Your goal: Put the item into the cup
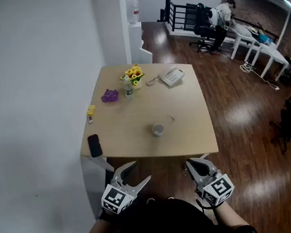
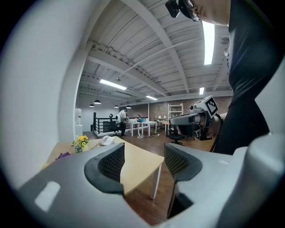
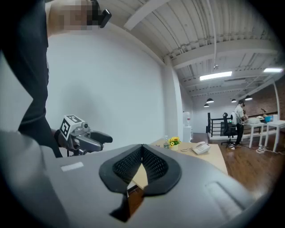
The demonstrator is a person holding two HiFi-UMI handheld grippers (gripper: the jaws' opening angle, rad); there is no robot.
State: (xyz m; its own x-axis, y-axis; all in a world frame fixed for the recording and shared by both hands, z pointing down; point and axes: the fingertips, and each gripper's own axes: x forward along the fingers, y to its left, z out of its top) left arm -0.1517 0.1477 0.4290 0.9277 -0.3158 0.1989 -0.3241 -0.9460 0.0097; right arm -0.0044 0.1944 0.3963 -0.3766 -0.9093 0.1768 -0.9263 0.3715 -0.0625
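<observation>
A small white cup (image 1: 158, 129) stands on the tan table (image 1: 135, 117), near its front edge. A tiny pale item (image 1: 171, 119) lies just behind and to the right of the cup; its kind is too small to tell. Both grippers hover below the table's front edge, close to my body and away from the cup. My left gripper (image 1: 139, 172) (image 2: 144, 160) is open, with nothing between its jaws. My right gripper (image 1: 193, 163) (image 3: 142, 150) is shut and empty, its pads meeting at the tips. Each gripper also shows sideways in the other's view.
On the table are a black phone (image 1: 94, 145) at the front left, a yellow object (image 1: 90, 111), a purple object (image 1: 110, 96), a bottle (image 1: 128, 89), yellow flowers (image 1: 134, 74) and a desk telephone (image 1: 171, 77). A white wall runs along the left. A person (image 1: 220, 17) stands at desks far back right.
</observation>
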